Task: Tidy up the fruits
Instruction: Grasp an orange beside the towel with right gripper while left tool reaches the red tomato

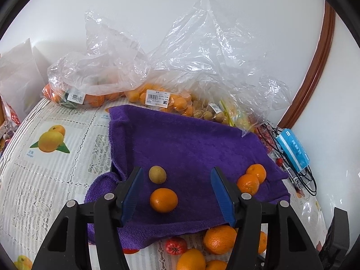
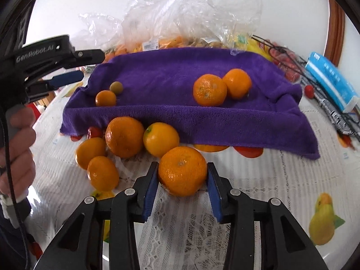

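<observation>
A: Nearest first. Right gripper point(image 2: 182, 177) is clamped on 1 mandarin point(image 2: 182, 171), a blue pad against each side, the fruit just in front of the purple towel point(image 2: 225, 121) and, as far as the view tells, at or barely above the lace tablecloth point(image 2: 270, 191).

B: Direction of the drop zone?

A: Straight ahead and up: the towel's front hem hangs over a raised edge just beyond the fruit. The fruit is round, so no long axis to align. My reading: it must clear that hem before going forward.

B: Room on top?

A: 2 mandarins point(image 2: 221, 87) sit touching at right, a small orange point(image 2: 105, 98) and a greenish fruit point(image 2: 116, 87) at left; bare towel lies between. 4 loose oranges point(image 2: 124, 136) crowd the left flank.

B: Left gripper?

A: Left gripper point(image 1: 176, 193) is parted and empty, hovering over the small orange point(image 1: 163, 200) and the greenish fruit point(image 1: 157, 174). Beyond, plastic bags point(image 1: 157, 74) of fruit line the wall.
</observation>
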`<state>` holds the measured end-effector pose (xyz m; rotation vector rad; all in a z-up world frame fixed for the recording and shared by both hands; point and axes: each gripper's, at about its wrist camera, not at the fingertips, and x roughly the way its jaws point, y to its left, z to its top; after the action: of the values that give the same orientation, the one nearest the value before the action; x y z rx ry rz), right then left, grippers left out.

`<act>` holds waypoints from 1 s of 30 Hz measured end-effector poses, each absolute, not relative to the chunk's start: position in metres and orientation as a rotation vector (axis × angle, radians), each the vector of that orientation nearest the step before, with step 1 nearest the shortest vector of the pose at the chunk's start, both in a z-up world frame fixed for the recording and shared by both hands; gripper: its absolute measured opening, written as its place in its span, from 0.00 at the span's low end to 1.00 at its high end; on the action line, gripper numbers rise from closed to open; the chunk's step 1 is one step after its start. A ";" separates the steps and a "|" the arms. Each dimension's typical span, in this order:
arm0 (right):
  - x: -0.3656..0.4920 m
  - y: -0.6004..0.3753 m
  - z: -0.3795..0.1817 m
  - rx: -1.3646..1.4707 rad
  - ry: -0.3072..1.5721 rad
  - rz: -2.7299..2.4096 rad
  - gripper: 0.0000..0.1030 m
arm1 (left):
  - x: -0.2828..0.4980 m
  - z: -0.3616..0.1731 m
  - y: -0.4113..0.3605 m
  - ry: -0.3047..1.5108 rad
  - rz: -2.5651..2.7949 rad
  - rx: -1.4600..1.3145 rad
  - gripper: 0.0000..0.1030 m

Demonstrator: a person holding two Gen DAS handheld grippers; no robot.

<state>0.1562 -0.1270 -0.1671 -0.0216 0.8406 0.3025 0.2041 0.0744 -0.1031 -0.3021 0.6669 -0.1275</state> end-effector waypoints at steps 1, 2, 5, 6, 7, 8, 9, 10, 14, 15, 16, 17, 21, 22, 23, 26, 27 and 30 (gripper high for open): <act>0.152 -0.128 -0.165 -0.038 0.824 0.280 0.39 | 0.203 -0.102 0.074 0.663 -0.129 -0.300 0.58; 0.147 -0.130 -0.163 -0.053 0.809 0.262 0.39 | 0.202 -0.102 0.074 0.658 -0.134 -0.294 0.58; 0.140 -0.142 -0.160 -0.069 0.793 0.225 0.40 | 0.201 -0.102 0.074 0.666 -0.139 -0.293 0.58; 0.138 -0.147 -0.161 -0.077 0.796 0.210 0.40 | 0.201 -0.102 0.074 0.672 -0.143 -0.297 0.58; 0.135 -0.151 -0.162 -0.087 0.797 0.202 0.40 | 0.200 -0.103 0.075 0.677 -0.147 -0.299 0.58; 0.132 -0.155 -0.164 -0.104 0.798 0.191 0.40 | 0.199 -0.103 0.074 0.679 -0.154 -0.300 0.58; 0.130 -0.159 -0.164 -0.109 0.800 0.184 0.40 | 0.196 -0.103 0.074 0.679 -0.157 -0.295 0.58; 0.127 -0.164 -0.166 -0.109 0.805 0.173 0.40 | 0.192 -0.104 0.074 0.681 -0.158 -0.288 0.58; 0.123 -0.175 -0.168 -0.061 0.825 0.189 0.40 | 0.174 -0.116 0.074 0.713 -0.172 -0.295 0.57; 0.124 -0.175 -0.169 -0.053 0.831 0.202 0.40 | 0.167 -0.120 0.075 0.724 -0.172 -0.299 0.56; 0.125 -0.176 -0.170 -0.046 0.840 0.205 0.40 | 0.160 -0.124 0.075 0.733 -0.169 -0.296 0.56; 0.126 -0.176 -0.170 -0.041 0.842 0.204 0.40 | 0.153 -0.129 0.075 0.743 -0.157 -0.285 0.56; 0.126 -0.177 -0.171 -0.023 0.847 0.215 0.40 | 0.143 -0.142 0.075 0.775 -0.119 -0.253 0.53; 0.126 -0.178 -0.171 -0.014 0.848 0.220 0.40 | 0.144 -0.144 0.075 0.785 -0.114 -0.248 0.48; 0.126 -0.178 -0.171 -0.009 0.848 0.222 0.40 | 0.145 -0.145 0.075 0.797 -0.107 -0.244 0.47; 0.126 -0.179 -0.171 -0.004 0.849 0.223 0.40 | 0.152 -0.148 0.075 0.830 -0.102 -0.238 0.43; 0.126 -0.179 -0.171 -0.004 0.849 0.223 0.40 | 0.155 -0.149 0.075 0.841 -0.109 -0.243 0.42; 0.126 -0.179 -0.171 0.002 0.849 0.226 0.40 | 0.162 -0.152 0.071 0.868 -0.128 -0.234 0.39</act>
<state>0.1265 -0.1795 -0.1707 0.0019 0.8489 0.2260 0.1617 0.0713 -0.1523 -0.2345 0.8680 -0.1278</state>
